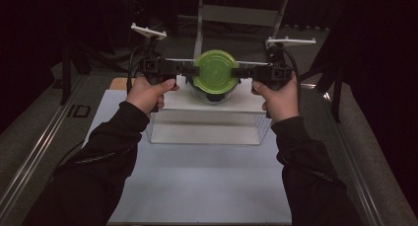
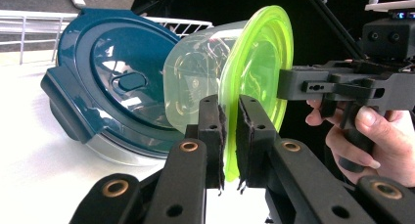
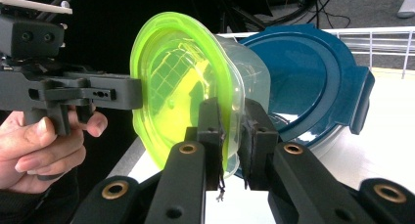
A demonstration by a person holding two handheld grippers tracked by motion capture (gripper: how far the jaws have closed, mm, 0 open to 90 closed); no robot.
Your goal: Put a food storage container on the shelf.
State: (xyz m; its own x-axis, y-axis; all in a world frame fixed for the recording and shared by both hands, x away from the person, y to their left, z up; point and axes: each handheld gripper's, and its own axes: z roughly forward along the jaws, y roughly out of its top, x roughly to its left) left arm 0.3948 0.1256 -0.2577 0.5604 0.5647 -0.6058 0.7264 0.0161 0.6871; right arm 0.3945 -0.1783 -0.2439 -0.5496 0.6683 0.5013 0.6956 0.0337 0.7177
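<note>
High view: white table (image 1: 197, 186) | dark room | both grippers clamp green-lidded container (image 1: 215, 70) rim

Dark room, black surroundings. White table top (image 1: 207, 186) w/ grey metal rails (image 1: 29, 157) at sides, grey floor (image 1: 236, 41) beyond, pale frame post (image 1: 199, 23) at back.

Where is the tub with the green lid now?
In the high view the tub hangs mid-table between the left claw and right claw, over the blue-lidded dish.
</note>
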